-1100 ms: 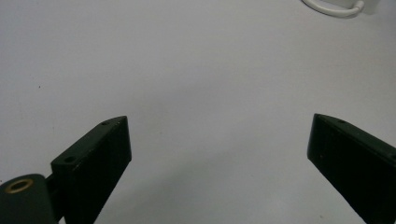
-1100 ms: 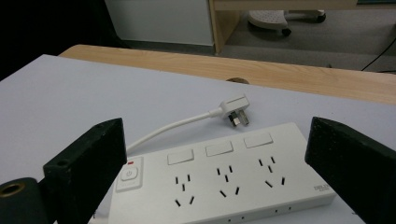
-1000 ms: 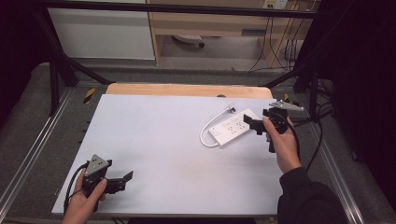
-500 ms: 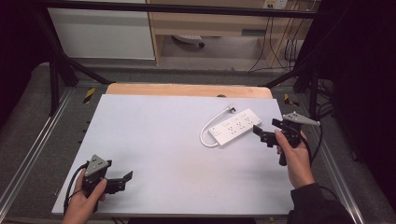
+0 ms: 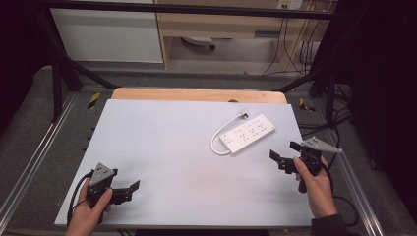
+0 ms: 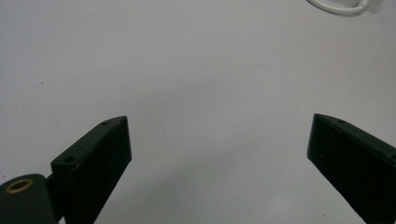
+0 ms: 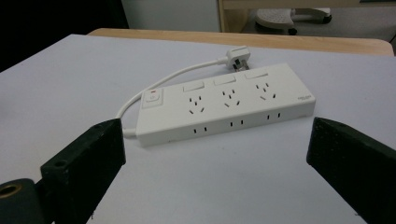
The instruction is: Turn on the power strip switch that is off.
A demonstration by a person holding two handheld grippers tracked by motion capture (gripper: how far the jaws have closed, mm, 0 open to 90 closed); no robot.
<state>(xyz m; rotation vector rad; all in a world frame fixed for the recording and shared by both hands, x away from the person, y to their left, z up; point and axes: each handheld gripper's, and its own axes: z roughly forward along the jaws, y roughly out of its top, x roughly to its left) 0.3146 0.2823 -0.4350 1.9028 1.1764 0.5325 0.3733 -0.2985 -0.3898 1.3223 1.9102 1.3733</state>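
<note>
Left tongs (image 5: pixel 132 189): held in the person's left hand (image 5: pixel 88 214) at the near left corner of the bench (image 5: pixel 162 147); jaws spread wide, nothing between them, pointing across the bare white top.
Left tongs, own view (image 6: pixel 219 154): two black jaws far apart over plain bench surface; a loop of white cable (image 6: pixel 336 7) shows far ahead of them at the upper right.
Right tongs (image 5: pixel 285 155): held in the person's right hand (image 5: pixel 312 184) near the right edge of the bench; jaws spread wide and empty, aimed toward the power strip.
Right tongs, own view (image 7: pixel 215 158): the jaws stand apart on either side of the picture, with the power strip (image 7: pixel 224 105) ahead of them and between their lines, not touched.
Power strip (image 5: pixel 248 132): white, lying flat on the bench just ahead and to the left of the right tongs, well apart from the left tongs; three socket groups with switches and one end switch face up.
Cable (image 5: pixel 216 142): white, curls from the strip's end nearer the left tongs and runs behind the strip.
Plug (image 7: pixel 238 53): white, lying on the bench beyond the strip from the right tongs, close to its far side.
Wooden edge (image 5: pixel 196 94): tan strip along the far side of the bench, beyond the plug.
</note>
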